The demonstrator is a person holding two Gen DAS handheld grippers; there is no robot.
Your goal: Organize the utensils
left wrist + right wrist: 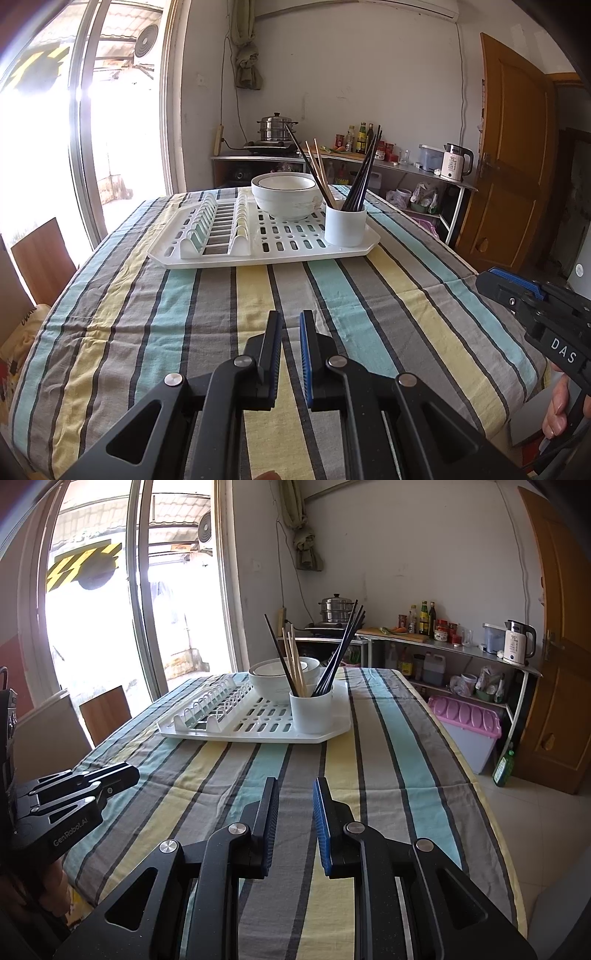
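A white dish rack (pixel 280 254) (pixel 229 733) sits on the far half of the striped table. On it stand a white cup (pixel 345 225) (pixel 311 709) holding black chopsticks (pixel 364 173) (pixel 341 646) and wooden chopsticks (pixel 319 170) (pixel 295 661), and stacked white bowls (pixel 286 197) (pixel 273 681) behind it. My left gripper (pixel 291 321) is open and empty, low over the near table. My right gripper (pixel 295 788) is open and empty, also over the near table. Each shows at the edge of the other view, the right gripper (pixel 517 291) and the left gripper (pixel 92 786).
The striped tablecloth (pixel 258 306) (pixel 388 746) covers the table. A wooden chair (pixel 42 254) (pixel 105 714) stands at the left edge. A shelf with a pot, bottles and a kettle (pixel 456 162) (pixel 519 642) lines the back wall. A pink-lidded bin (pixel 467 723) is on the floor right.
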